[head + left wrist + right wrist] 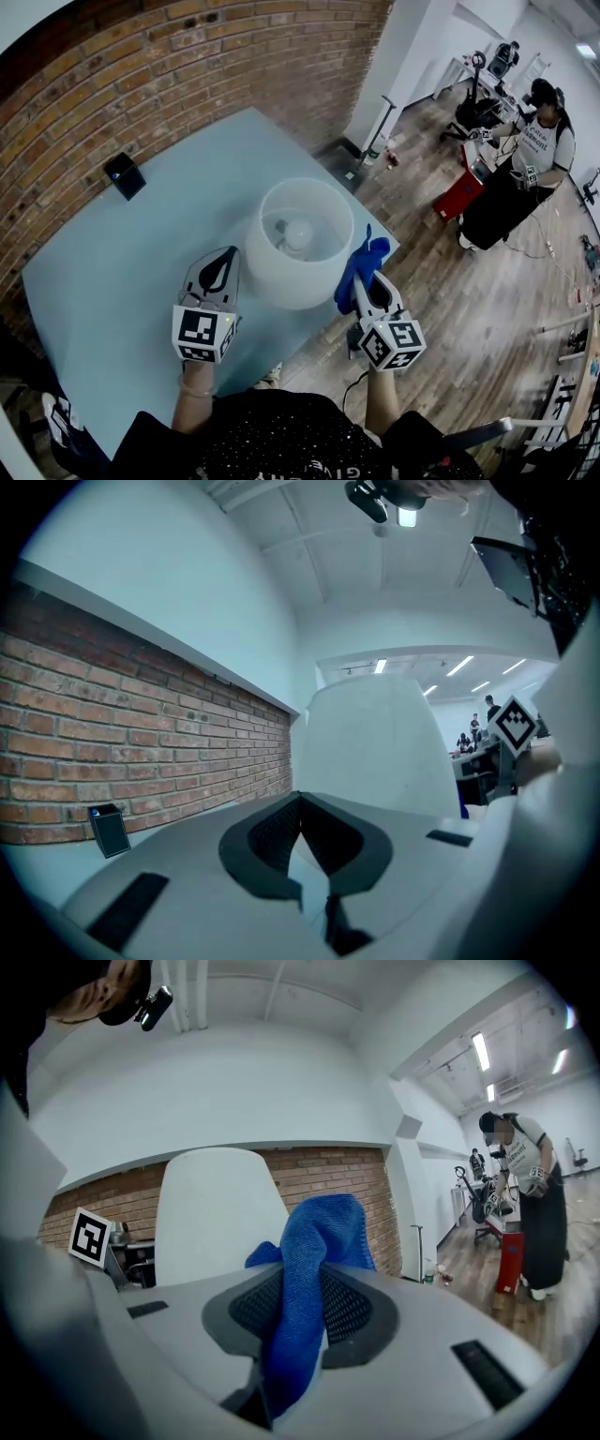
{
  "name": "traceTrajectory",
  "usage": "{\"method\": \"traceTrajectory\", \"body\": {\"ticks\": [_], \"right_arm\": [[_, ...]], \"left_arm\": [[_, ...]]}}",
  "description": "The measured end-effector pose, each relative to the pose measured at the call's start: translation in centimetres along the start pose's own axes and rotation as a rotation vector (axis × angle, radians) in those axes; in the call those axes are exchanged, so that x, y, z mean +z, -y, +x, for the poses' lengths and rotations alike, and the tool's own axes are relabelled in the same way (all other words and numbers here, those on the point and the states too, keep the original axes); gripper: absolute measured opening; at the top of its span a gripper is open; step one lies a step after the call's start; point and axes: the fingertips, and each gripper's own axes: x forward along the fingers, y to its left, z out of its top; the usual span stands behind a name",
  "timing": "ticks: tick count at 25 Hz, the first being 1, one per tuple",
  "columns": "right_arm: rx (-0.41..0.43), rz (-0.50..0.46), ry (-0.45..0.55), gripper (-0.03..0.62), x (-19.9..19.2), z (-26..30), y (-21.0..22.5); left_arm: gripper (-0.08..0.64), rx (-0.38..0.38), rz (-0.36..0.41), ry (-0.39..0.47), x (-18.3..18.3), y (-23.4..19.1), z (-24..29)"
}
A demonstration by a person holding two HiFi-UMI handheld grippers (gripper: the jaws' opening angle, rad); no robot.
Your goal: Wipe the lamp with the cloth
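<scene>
A white lamp with a round shade (298,244) stands on the pale blue table (112,262) near its front edge; I look down into the shade at the bulb (297,233). My left gripper (223,265) sits just left of the shade, jaws shut and empty. The shade (375,747) rises right ahead of its tips (298,803). My right gripper (367,283) is at the shade's right side, shut on a blue cloth (362,263). The cloth (309,1279) sticks up between the jaws, with the shade (220,1218) to its left.
A small dark box (125,175) stands at the back left of the table by the brick wall (141,75). To the right, a thin stand (375,127) is on the wooden floor and a person (525,159) works by a red case (459,194).
</scene>
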Motion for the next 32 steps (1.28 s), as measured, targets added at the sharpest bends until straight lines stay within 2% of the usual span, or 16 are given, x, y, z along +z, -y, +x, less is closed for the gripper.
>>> {"method": "traceTrajectory", "body": {"ticks": [4, 8, 13, 17, 19, 21, 24, 32], "right_arm": [[0.020, 0.023, -0.022, 0.095, 0.2, 0.5, 1.0], [0.093, 0.078, 0.049, 0.095, 4.0, 1.4, 2.0], [0.270, 0.142, 0.147, 0.095, 11.2, 3.2, 1.1], [0.400, 0.182, 0.162, 0.095, 15.3, 4.4, -0.8], [0.454, 0.187, 0.151, 0.095, 16.6, 5.1, -1.7], [0.499, 0.181, 0.125, 0.095, 17.2, 5.9, -2.4], [0.535, 0.169, 0.071, 0.095, 16.6, 7.4, -2.8], [0.551, 0.194, -0.032, 0.095, 12.8, 10.6, -1.8]], "left_arm": [[0.008, 0.007, -0.006, -0.008, -0.4, -0.3, 0.3], [0.008, 0.020, -0.006, -0.007, -0.3, -0.9, 0.6], [0.009, 0.002, -0.004, 0.015, 0.8, -1.3, 1.0], [0.009, -0.012, -0.040, 0.048, 2.9, -2.1, 0.7], [0.009, -0.007, -0.017, 0.047, 4.1, -2.7, 0.7], [0.008, -0.003, 0.005, 0.061, 5.3, -3.3, 0.7], [0.008, -0.003, -0.013, 0.089, 6.3, -3.9, 1.0], [0.009, -0.011, -0.017, 0.021, 3.8, -3.9, 3.3]]}}
